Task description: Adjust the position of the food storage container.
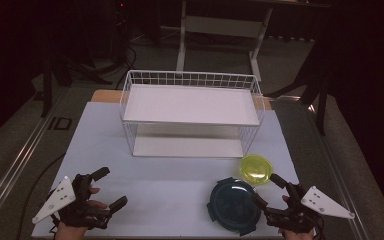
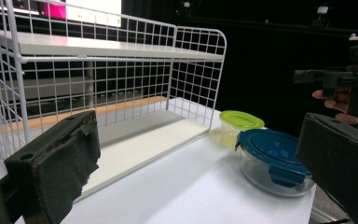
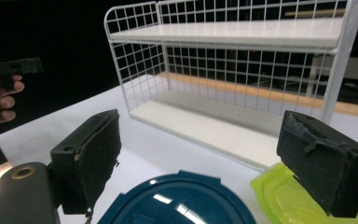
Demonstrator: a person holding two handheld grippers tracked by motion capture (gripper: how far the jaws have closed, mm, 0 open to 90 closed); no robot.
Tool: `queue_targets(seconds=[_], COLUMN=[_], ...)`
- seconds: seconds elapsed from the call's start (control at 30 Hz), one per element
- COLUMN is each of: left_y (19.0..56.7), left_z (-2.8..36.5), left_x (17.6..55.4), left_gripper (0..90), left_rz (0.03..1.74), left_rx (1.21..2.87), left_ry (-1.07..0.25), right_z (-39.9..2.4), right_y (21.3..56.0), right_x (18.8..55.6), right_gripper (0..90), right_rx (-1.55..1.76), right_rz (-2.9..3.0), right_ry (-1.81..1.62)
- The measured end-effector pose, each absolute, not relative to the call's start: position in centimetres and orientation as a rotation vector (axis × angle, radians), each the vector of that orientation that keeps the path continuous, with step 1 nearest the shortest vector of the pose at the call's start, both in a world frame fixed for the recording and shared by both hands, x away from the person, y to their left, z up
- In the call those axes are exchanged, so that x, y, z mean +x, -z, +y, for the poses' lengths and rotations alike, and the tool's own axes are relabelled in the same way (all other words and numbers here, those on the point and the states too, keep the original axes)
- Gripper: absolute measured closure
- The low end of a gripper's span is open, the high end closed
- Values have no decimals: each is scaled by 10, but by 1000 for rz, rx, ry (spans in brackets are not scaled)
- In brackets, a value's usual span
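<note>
Wire rack (image 1: 190, 102) beyond blue-lidded container (image 1: 232, 202) and green-lidded tub (image 1: 256, 168), right gripper (image 1: 269, 191) beside.

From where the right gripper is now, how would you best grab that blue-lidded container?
Probably from above, jaws astride the blue-lidded container across its glass wall just under the lid. It sits upright and is round, and the latch tabs jut out at intervals, so the pads should land between tabs. The right gripper hovers open right beside it. The yellow-lidded tub crowds the far side, so come in from the near side.
</note>
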State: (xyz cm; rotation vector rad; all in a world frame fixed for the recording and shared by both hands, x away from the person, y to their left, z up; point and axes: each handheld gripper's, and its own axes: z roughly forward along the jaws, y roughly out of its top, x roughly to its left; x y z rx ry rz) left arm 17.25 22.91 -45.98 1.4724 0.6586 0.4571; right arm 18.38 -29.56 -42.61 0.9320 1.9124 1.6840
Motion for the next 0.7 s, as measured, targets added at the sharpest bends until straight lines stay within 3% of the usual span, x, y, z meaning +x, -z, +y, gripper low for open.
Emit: queue_targets(seconds=[0.7], left_y=[461], left_z=[228], left_x=[173], left_gripper=[0], left_rz=[634], left_rx=[1497], left_ry=[-424], right_z=[-300], right_y=[416], right_x=[201], right_gripper=[132], right_rx=[859], right_rz=[1919], right_ry=[-1625])
